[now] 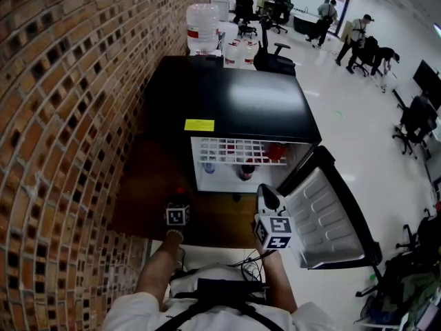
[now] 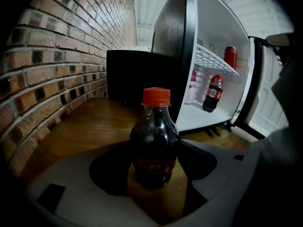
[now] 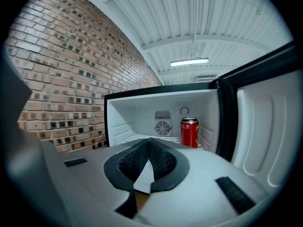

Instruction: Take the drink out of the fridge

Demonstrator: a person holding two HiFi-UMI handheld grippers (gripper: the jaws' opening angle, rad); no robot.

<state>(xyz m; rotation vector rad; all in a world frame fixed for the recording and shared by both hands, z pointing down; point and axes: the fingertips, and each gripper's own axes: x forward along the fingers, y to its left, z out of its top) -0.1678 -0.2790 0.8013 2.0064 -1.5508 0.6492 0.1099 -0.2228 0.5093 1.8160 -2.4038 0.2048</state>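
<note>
A small cola bottle (image 2: 154,141) with a red cap (image 1: 180,192) stands upright on the wooden floor (image 2: 90,126), in front of the open black mini fridge (image 1: 227,95) and to its left. My left gripper (image 2: 155,144) is shut on the bottle's lower body, one dark pad on each side. Inside the fridge a second cola bottle (image 2: 213,93) stands on the bottom, and a red can (image 3: 189,132) sits on the wire shelf (image 2: 213,60). My right gripper (image 3: 149,143) is shut with nothing in it and hangs before the open fridge, by the door (image 1: 324,212).
A brick wall (image 1: 55,116) runs along the left. The fridge door swings open to the right over the white floor. Water jugs (image 1: 202,27) and an office chair (image 1: 272,54) stand behind the fridge. People stand far off at the back right.
</note>
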